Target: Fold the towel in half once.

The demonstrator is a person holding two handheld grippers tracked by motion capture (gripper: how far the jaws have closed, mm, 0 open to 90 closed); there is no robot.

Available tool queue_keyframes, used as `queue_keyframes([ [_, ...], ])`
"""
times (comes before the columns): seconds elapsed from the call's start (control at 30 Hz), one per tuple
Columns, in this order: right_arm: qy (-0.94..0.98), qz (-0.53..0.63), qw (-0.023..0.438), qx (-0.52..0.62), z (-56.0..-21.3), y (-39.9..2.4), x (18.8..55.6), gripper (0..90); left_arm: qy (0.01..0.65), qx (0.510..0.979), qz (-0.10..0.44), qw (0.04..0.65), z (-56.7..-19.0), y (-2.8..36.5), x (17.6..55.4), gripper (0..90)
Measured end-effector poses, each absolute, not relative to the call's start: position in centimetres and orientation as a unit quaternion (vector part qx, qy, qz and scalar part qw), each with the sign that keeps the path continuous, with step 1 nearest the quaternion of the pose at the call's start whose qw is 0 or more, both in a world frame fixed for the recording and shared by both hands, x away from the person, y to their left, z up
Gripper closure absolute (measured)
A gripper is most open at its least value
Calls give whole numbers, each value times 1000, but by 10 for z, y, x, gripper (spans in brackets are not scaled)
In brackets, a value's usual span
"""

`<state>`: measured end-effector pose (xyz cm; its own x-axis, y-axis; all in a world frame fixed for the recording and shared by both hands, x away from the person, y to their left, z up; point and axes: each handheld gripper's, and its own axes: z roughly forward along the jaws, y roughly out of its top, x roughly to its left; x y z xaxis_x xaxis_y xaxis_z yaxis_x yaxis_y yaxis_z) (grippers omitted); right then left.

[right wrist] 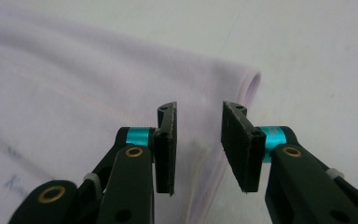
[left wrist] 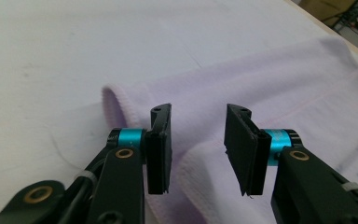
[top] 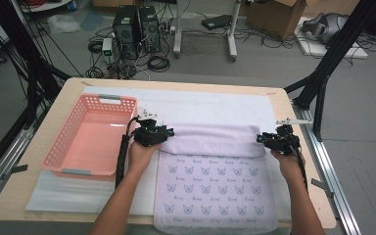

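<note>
A pale lilac towel [top: 215, 176] printed with small butterfly marks lies on the white mat, its far part folded back toward me into a plain band [top: 210, 140]. My left gripper [top: 169, 132] sits at the band's left end and is open; in the left gripper view [left wrist: 198, 147] the towel's folded edge [left wrist: 135, 95] lies under and beyond the parted jaws, and the pads [left wrist: 161, 154] do not press it. My right gripper [top: 260, 139] is at the band's right end, also open [right wrist: 198, 147], with the towel's corner [right wrist: 242, 81] below the gap.
A pink plastic basket [top: 89, 171] stands at the left of the table, close beside my left hand. A white mat [top: 200, 103] covers most of the wooden tabletop [top: 49, 117]. Black frame posts stand at both sides; computers and cables lie on the floor beyond.
</note>
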<state>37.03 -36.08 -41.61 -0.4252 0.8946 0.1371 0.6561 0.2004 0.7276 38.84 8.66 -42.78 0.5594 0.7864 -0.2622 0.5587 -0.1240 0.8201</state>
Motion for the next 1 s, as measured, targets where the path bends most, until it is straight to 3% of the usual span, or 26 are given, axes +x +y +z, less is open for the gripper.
queue_keyframes([
  [0.07, 763, 368, 144, 511, -421, -362, 366, 661, 457, 740, 122, 478, -431, 85, 384, 607],
  [0.13, 770, 360, 139, 508, -425, -363, 363, 739, 470, 747, 108, 457, -438, 84, 381, 608],
  [0.17, 771, 362, 138, 505, -426, -363, 362, 776, 469, 753, 105, 450, -441, 84, 378, 643],
  [0.23, 775, 360, 135, 502, -427, -365, 359, 861, 461, 758, 114, 447, -444, 84, 371, 812],
  [0.27, 775, 362, 134, 501, -428, -366, 357, 863, 459, 759, 115, 448, -444, 84, 368, 836],
  [0.67, 763, 413, 140, 476, -432, -377, 301, 868, 384, 763, 138, 501, -434, 97, 314, 845],
  [1.0, 765, 427, 130, 465, -435, -384, 260, 868, 366, 766, 127, 512, -442, 106, 273, 844],
])
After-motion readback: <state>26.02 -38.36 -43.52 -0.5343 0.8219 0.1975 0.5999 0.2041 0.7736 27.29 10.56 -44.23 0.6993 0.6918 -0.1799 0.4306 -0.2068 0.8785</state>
